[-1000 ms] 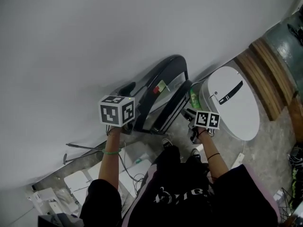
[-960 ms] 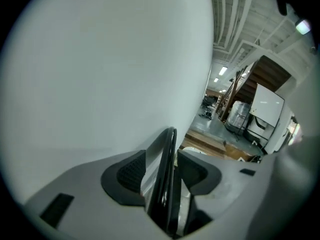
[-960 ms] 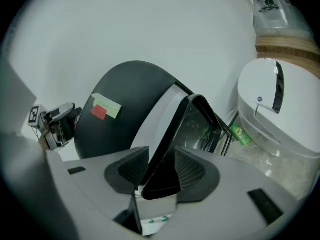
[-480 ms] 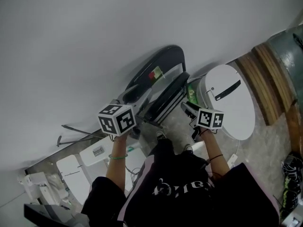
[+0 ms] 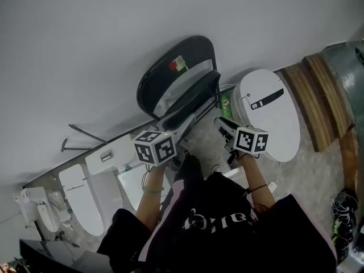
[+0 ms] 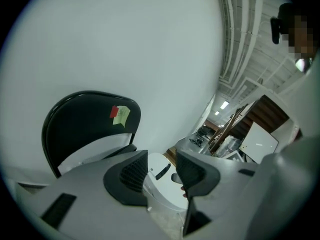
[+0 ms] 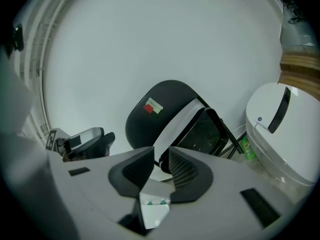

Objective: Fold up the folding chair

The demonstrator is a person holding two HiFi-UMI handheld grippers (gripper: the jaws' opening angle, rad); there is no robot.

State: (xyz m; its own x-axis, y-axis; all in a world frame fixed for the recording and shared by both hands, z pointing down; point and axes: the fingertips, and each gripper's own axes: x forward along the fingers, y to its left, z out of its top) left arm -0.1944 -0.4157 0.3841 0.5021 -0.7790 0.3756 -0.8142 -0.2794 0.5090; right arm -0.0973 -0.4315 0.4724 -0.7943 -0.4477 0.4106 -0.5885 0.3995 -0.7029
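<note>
Your left tongs (image 6: 162, 174) and right tongs (image 7: 161, 169) drew back toward six o'clock from the folding chair (image 5: 176, 78), both narrowing, still apart, empty.

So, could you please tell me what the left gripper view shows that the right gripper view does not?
Only the left gripper view shows the long room beyond, with its ceiling lights. Only the right gripper view shows the small green container on the floor beside the chair. Both show the black folding chair by the white wall, the red and pale sticker on its backrest, and the white round-topped appliance.
</note>
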